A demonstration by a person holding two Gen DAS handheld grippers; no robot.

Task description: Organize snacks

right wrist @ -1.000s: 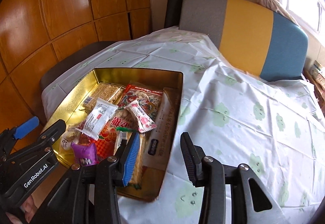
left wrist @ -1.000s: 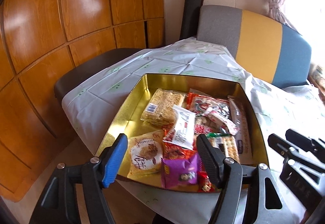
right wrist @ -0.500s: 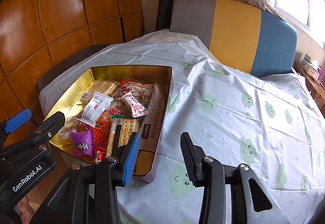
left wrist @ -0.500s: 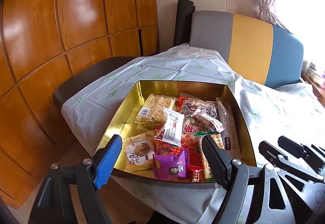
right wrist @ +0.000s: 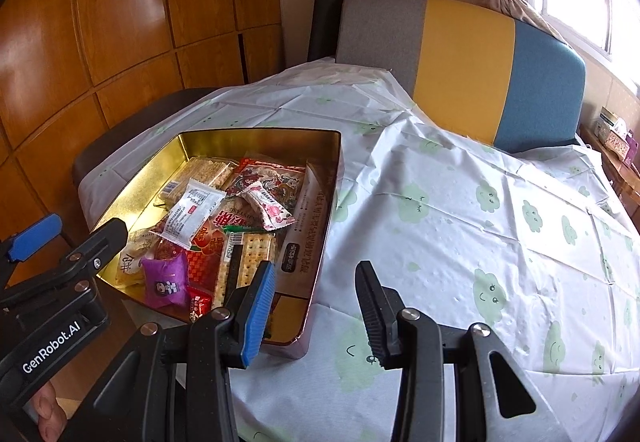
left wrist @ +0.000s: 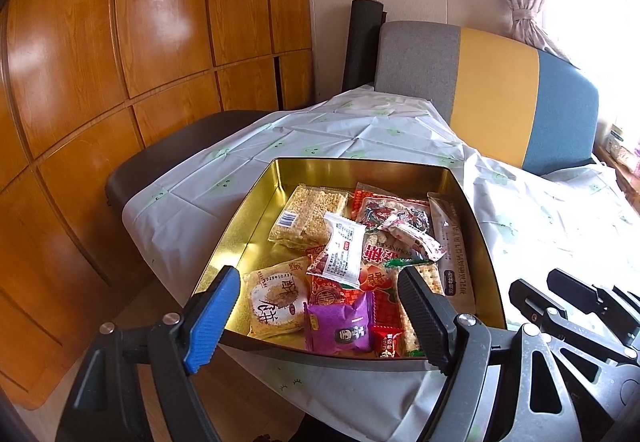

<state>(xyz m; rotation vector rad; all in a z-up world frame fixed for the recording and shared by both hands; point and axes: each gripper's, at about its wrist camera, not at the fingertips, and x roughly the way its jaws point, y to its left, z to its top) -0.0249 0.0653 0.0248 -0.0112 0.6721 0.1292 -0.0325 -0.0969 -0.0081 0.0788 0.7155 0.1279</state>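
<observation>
A gold metal tin [left wrist: 256, 213] sits at the table's near left corner, also in the right wrist view [right wrist: 256, 139]. It holds several snack packets: a purple packet [left wrist: 340, 326], a round pastry pack [left wrist: 276, 302], a rice cracker bar [left wrist: 308, 217], a white sachet [left wrist: 344, 250] and a long box [left wrist: 452, 242]. My left gripper [left wrist: 320, 316] is open and empty, held just before the tin's near rim. My right gripper [right wrist: 316, 308] is open and empty, over the tablecloth by the tin's near right corner.
A white tablecloth with green clouds [right wrist: 480, 222] covers the table. A grey, yellow and blue chair back [right wrist: 460, 61] stands behind it. A dark seat [left wrist: 176, 153] and wooden panel wall [left wrist: 120, 41] are at the left. The table edge drops off by the tin.
Both grippers have drawn back and risen from the tin, so it looks smaller and farther. Both stay open and empty. The snacks have not moved.
</observation>
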